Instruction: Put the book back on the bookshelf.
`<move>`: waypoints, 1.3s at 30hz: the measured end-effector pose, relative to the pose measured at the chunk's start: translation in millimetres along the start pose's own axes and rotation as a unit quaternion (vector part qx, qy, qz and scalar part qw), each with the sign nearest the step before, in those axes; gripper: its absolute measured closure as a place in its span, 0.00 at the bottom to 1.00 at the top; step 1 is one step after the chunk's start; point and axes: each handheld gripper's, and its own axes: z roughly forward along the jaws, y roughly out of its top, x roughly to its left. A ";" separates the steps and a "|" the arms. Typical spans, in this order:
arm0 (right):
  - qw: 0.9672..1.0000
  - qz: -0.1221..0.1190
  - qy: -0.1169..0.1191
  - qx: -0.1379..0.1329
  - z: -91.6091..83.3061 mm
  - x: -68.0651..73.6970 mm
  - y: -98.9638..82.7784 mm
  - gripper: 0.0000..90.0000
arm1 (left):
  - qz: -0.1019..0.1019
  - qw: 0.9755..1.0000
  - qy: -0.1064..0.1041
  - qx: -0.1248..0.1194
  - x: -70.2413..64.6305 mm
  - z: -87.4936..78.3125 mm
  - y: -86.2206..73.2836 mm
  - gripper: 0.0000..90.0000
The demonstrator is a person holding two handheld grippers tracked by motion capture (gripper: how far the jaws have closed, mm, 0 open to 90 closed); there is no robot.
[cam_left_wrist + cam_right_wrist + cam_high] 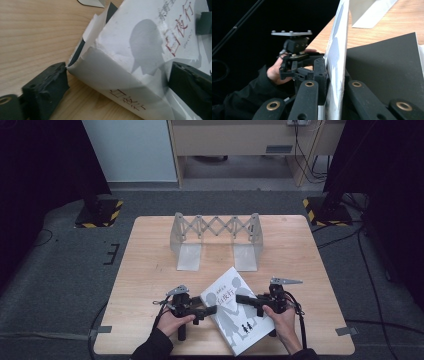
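Note:
A white book (235, 320) with a red title and grey silhouettes lies askew near the table's front edge. My right gripper (239, 298) is at its right side, shut on the front cover (337, 50). The right gripper (334, 72) view has that cover standing on edge between the jaws, with a black endpaper (387, 67) bared beside it. My left gripper (214, 310) is at the book's left, spine side. Its jaws stand wide around the book (140, 50): one pad (47, 85) touches the torn jacket edge and the other sits over the cover. I see no squeeze from the left gripper (118, 72).
A grey folding rack (216, 237) with scissor links and two flat feet stands at the back middle of the wooden table (150, 270). A person's hands and dark sleeves come in at the front edge. Grey carpet and black stand bases surround the table.

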 end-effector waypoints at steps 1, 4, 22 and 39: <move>1.000 -0.003 0.004 -0.001 0.0 0.8 0.0 0.93 | -0.001 1.000 -0.009 -0.001 0.5 0.5 -0.3 0.00; 1.000 -0.008 0.012 0.006 0.7 1.9 0.8 0.93 | 0.013 1.000 -0.016 -0.005 -2.9 3.3 1.4 0.00; 0.991 -0.082 -0.106 0.029 -2.0 -8.6 0.0 0.63 | -0.007 1.000 0.002 0.009 3.3 5.4 0.0 0.11; 0.978 -0.055 -0.175 0.097 0.1 -24.6 -8.8 0.43 | -0.016 1.000 0.017 0.004 2.8 5.8 -0.4 0.21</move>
